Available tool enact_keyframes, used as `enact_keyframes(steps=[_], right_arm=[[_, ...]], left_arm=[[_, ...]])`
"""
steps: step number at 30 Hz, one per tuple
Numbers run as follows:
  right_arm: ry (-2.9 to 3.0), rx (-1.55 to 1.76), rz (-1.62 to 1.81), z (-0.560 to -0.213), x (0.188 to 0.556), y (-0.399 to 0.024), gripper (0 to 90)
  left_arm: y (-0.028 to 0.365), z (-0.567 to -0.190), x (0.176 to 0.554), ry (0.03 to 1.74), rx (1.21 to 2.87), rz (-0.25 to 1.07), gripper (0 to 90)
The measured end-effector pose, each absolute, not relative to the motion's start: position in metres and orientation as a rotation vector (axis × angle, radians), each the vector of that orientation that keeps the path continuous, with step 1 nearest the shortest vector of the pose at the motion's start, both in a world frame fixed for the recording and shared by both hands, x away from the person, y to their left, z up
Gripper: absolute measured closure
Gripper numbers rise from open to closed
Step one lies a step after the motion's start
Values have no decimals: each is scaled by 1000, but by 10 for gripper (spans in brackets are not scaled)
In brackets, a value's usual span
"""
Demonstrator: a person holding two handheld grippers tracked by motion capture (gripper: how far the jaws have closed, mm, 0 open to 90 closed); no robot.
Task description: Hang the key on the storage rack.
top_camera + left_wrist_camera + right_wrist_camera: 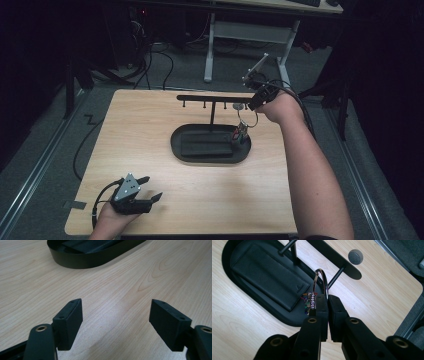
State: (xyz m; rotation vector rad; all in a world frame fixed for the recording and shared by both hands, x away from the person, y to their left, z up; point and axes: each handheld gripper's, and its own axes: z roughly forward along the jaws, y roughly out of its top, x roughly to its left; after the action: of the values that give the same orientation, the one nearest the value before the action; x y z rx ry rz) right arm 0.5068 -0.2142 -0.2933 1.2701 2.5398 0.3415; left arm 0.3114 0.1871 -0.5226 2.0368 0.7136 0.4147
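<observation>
Dim room, grey floor (45, 145). Cables (160, 60) trail by a white desk frame (250, 35). Pale wood table (150, 150).

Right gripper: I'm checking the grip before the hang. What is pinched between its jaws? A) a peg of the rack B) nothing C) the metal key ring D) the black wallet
C: in the right gripper view the right gripper has its jaws closed on the metal key ring, whose loop rises above them beside the rack's peg.

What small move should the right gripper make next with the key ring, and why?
Probably carry the key ring slightly toward the nearest peg of the black rack and hook it there. The right gripper is shut on the ring, which hangs beside that peg above the tray, not yet hooked.
</observation>
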Motion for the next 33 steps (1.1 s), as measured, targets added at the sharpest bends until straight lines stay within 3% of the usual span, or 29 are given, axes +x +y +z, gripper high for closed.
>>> enact_keyframes(steps=[33], right_arm=[[2503, 1313, 367, -317, 525, -218, 865]], left_arm=[[188, -522, 310, 706, 2039, 407, 276]])
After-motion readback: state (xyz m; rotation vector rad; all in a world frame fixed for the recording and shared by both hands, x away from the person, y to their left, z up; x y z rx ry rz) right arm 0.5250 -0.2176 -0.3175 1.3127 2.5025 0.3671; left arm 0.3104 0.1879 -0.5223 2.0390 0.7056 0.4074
